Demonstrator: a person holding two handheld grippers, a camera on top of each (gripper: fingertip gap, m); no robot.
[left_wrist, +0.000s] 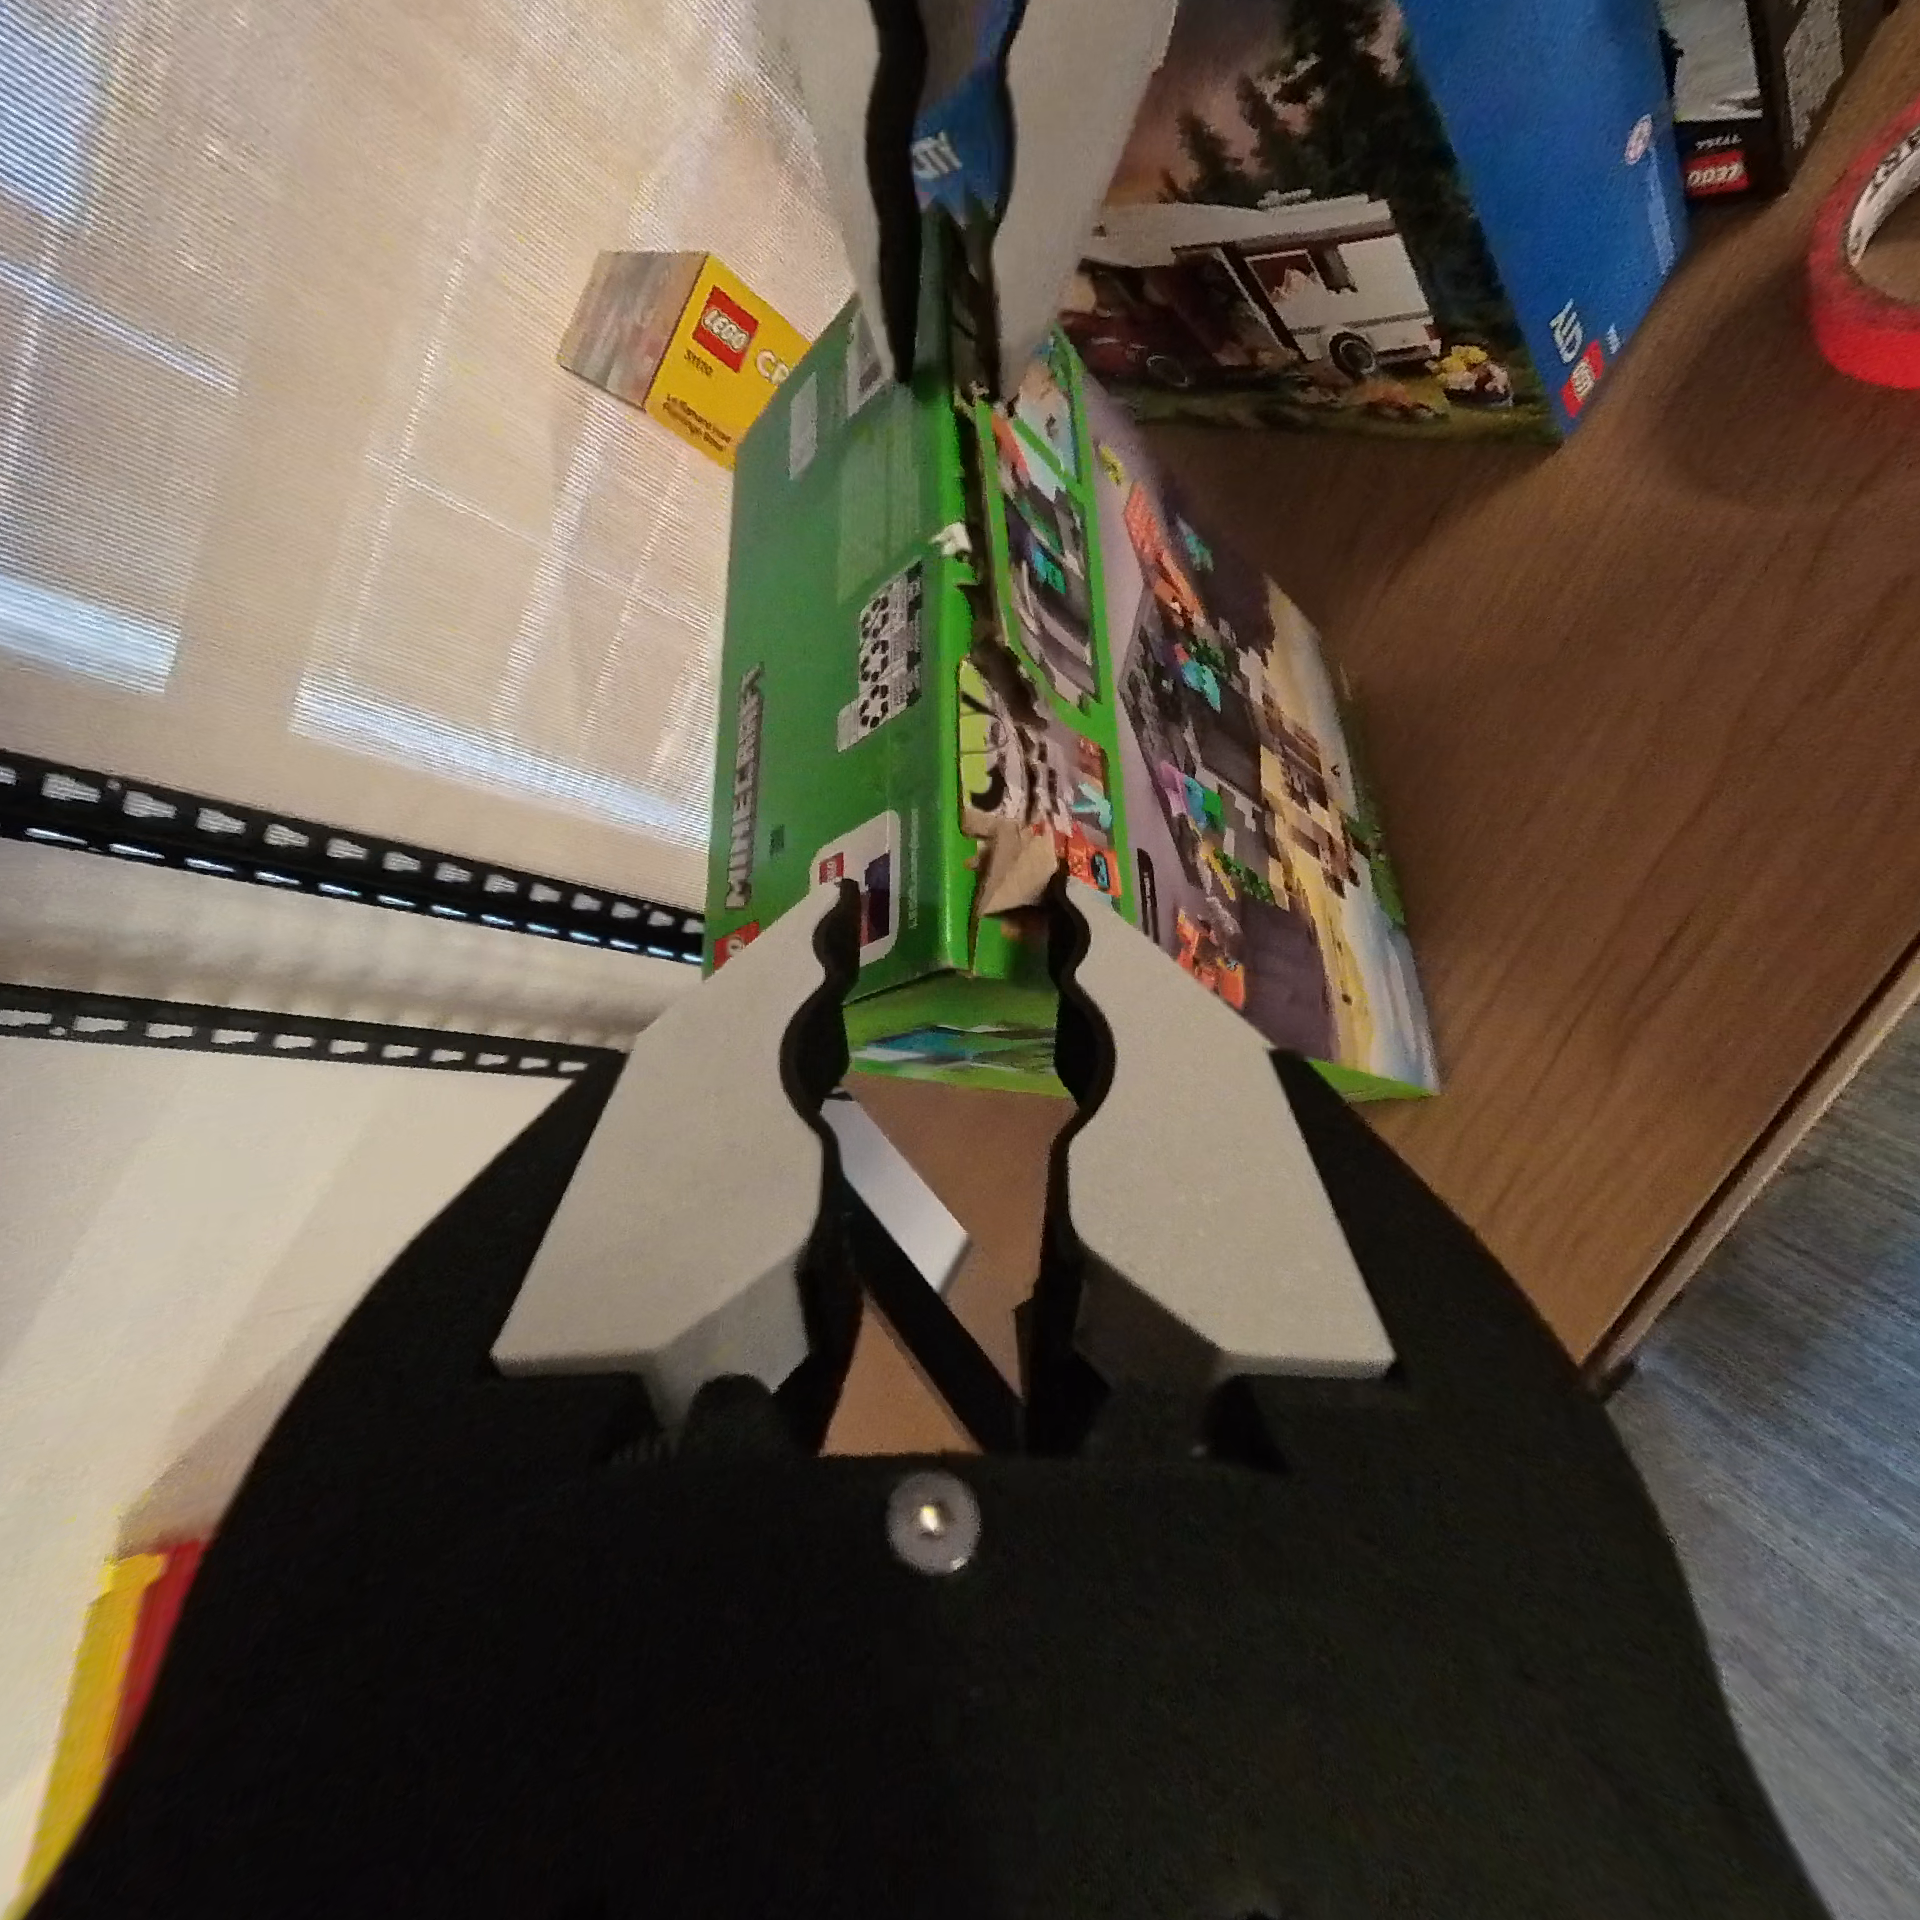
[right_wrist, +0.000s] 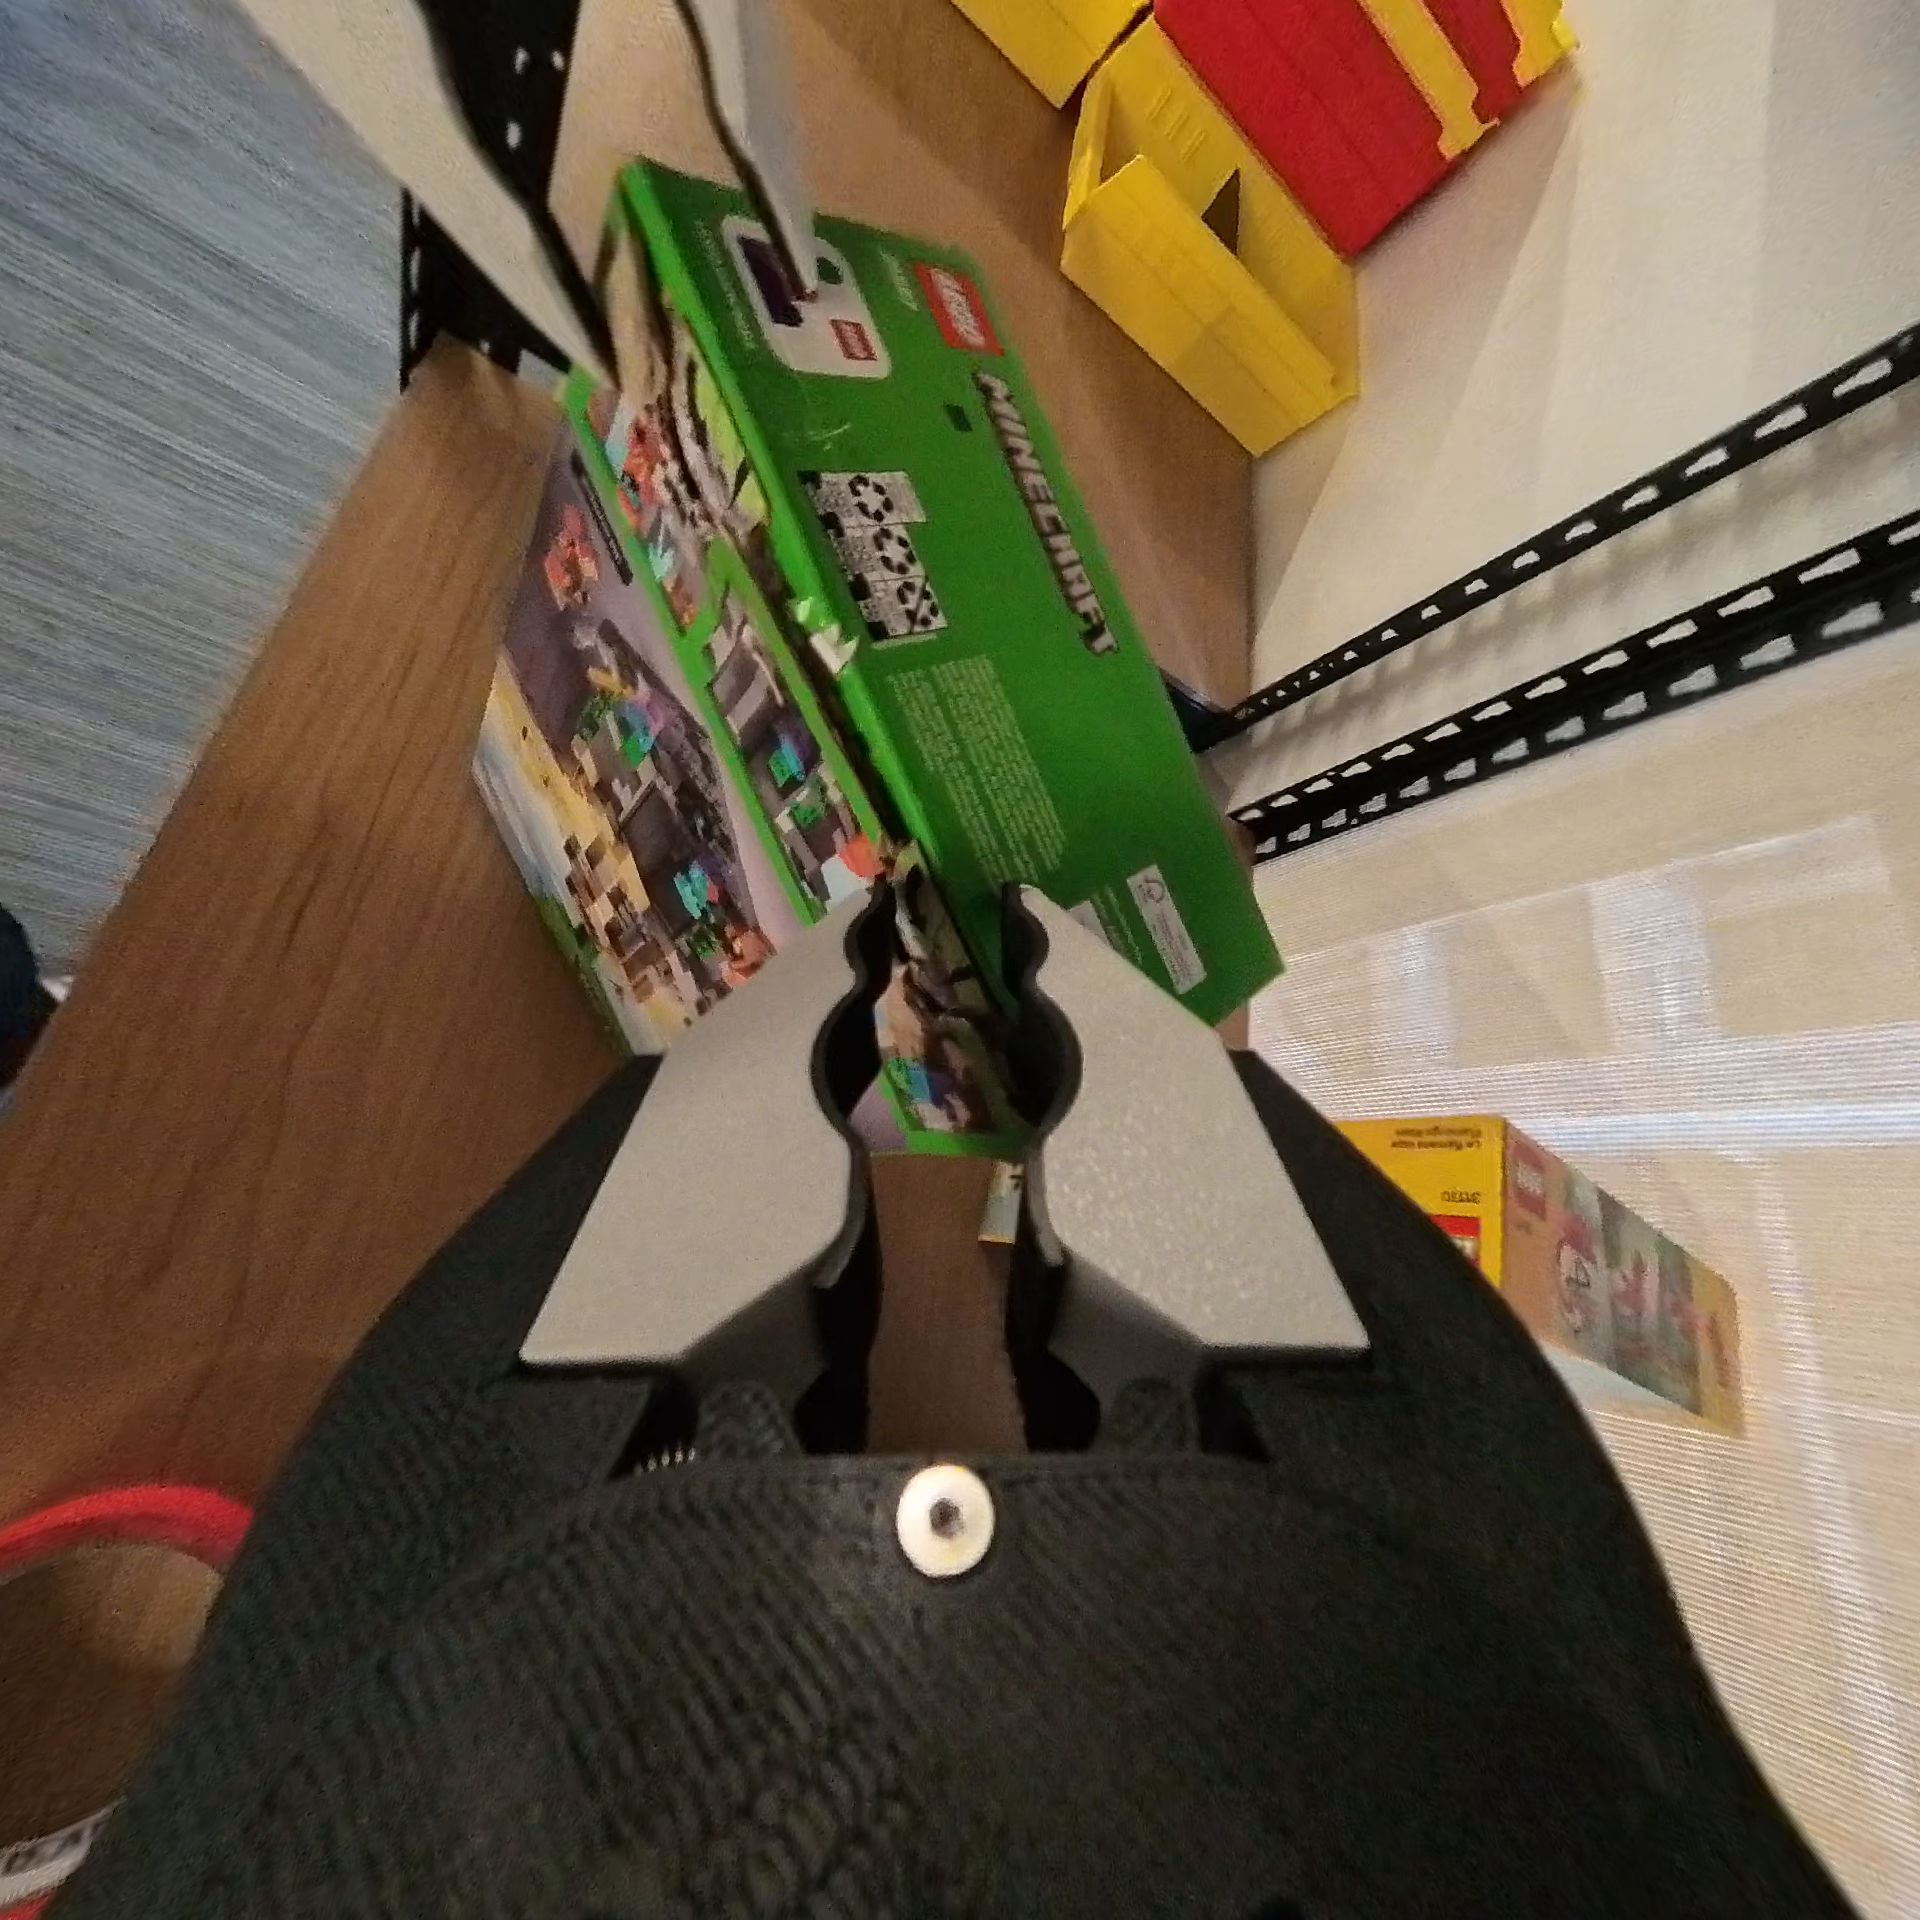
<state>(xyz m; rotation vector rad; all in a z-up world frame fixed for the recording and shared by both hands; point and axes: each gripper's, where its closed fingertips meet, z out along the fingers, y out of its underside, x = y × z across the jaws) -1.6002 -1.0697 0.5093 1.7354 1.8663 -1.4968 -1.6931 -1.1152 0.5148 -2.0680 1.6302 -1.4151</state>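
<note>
Tongs (left_wrist: 951, 914) grip green box (left_wrist: 831, 665); yellow box (left_wrist: 686, 343) behind

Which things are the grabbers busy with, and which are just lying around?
Busy with: green box, standing on edge, with the left gripper at one end and the right gripper at the other.

Lying around: camper box, small yellow box, red tape roll, yellow bins, all apart from the grippers.
</note>
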